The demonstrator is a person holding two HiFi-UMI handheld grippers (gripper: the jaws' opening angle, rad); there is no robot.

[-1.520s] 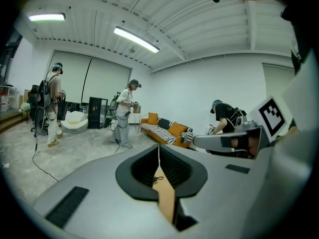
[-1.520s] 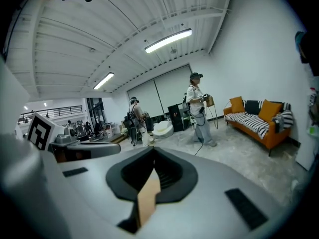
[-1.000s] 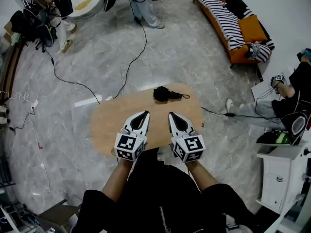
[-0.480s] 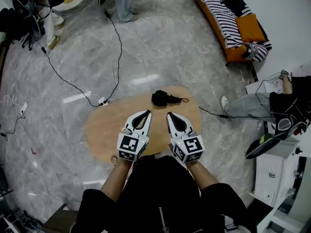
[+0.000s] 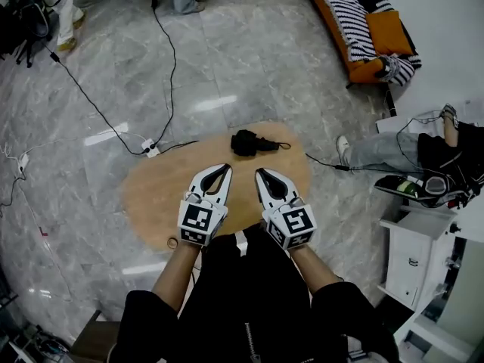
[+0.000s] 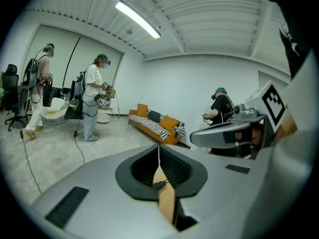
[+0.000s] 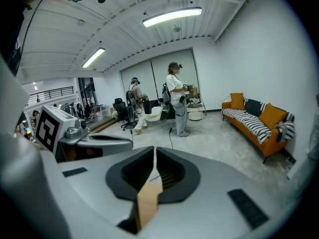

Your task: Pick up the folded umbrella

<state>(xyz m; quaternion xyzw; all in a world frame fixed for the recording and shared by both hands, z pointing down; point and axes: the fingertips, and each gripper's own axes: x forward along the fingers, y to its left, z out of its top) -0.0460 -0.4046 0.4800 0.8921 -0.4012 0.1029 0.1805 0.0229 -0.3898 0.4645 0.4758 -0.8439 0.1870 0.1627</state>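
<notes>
Plainly, nothing was held above the wooden surface (image 5: 147,199).
The left gripper (image 5: 224,169) and right gripper (image 5: 259,173) each had fingers pressed together on nothing; the folded umbrella (image 5: 246,142) lay near the surface's far edge, ahead of both, untouched.

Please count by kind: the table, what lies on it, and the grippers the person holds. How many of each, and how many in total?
table: 1
umbrella: 1
grippers: 2 (left gripper, right gripper)
total: 4
</notes>
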